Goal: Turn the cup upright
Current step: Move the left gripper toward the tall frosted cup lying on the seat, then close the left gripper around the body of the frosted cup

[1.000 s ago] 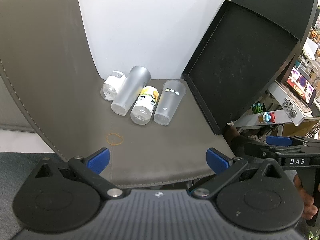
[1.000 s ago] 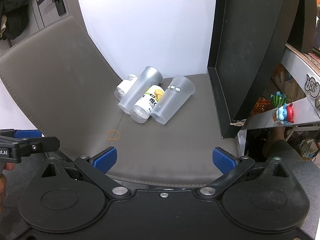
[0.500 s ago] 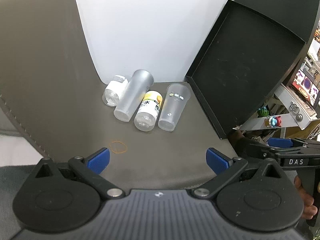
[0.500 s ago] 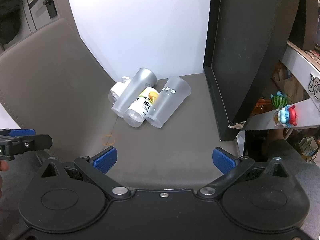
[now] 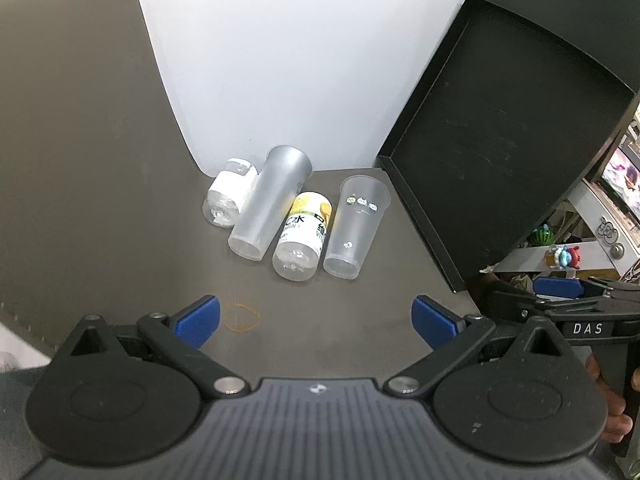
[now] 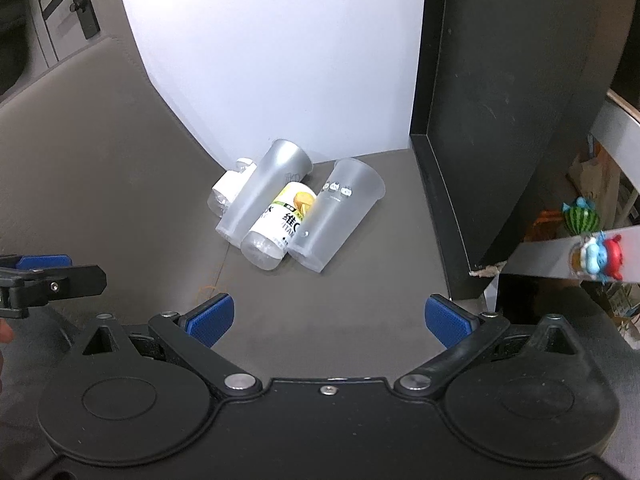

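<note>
Two clear plastic cups lie on their sides on the grey leather mat [image 5: 120, 200]. The frosted cup [image 5: 268, 208] [image 6: 260, 196] lies left, the printed cup [image 5: 354, 228] [image 6: 332, 220] lies right, bases toward me. Between them lies a yellow-labelled bottle [image 5: 304, 236] [image 6: 280, 228]. A white-labelled bottle [image 5: 228, 196] [image 6: 228, 188] lies at the far left. My left gripper [image 5: 316, 320] is open and empty, short of the cups. My right gripper [image 6: 328, 320] is open and empty, also short of them.
A black tray [image 5: 500, 152] [image 6: 500, 120] leans upright at the right of the mat. A white wall panel [image 5: 300, 60] stands behind the cups. An orange rubber band [image 5: 242, 316] lies on the mat near my left finger. Shelves with toys [image 6: 592, 240] are at the right.
Both grippers have moved forward a little toward the cups and bottles. Jaws stay open. The objects have not moved.
</note>
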### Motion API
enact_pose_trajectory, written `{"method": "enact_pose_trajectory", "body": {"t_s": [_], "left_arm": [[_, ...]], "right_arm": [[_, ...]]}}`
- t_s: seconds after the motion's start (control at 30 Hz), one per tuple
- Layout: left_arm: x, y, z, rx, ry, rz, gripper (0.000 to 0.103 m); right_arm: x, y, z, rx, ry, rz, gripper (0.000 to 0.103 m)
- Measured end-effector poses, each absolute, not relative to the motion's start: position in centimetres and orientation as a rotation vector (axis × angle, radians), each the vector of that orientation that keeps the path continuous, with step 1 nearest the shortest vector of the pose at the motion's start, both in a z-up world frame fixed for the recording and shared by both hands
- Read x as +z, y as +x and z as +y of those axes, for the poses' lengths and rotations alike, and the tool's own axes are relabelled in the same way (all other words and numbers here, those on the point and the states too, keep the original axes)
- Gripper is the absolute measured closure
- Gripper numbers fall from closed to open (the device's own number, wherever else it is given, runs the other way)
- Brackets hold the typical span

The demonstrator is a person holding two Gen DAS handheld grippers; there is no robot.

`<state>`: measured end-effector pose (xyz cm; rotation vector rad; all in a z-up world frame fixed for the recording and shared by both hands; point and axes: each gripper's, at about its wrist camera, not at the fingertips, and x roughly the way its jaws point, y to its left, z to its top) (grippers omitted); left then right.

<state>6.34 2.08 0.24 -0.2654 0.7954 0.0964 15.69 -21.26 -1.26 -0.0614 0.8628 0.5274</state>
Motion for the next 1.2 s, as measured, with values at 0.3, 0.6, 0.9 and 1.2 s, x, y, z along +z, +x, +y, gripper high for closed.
{"method": "enact_pose_trajectory", "body": {"t_s": [0.3,0.6,0.9,1.2], "left_arm": [[0.0,8.6,2.9,0.099,-0.255,0.809,0.002],[0.1,10.8,3.8,0.108,-0.240,0.809,0.004],[-0.1,12.7,4.6,0.121,-0.217,0.839,0.004],[-1.3,15.4,5.0,0.130,-0.200,0.851,0.008]], "right_arm": [[-1.8,17.6,-20.5,0.523,-0.031,0.861,0.000],[-2.2,19.5,-19.8,0.522,0.008,0.869,0.000],[-3.6,20.7,-19.6,0.523,0.110,0.854,0.000],[-5.6,21.4,-19.5,0.533,0.129,0.864,0.000]]}}
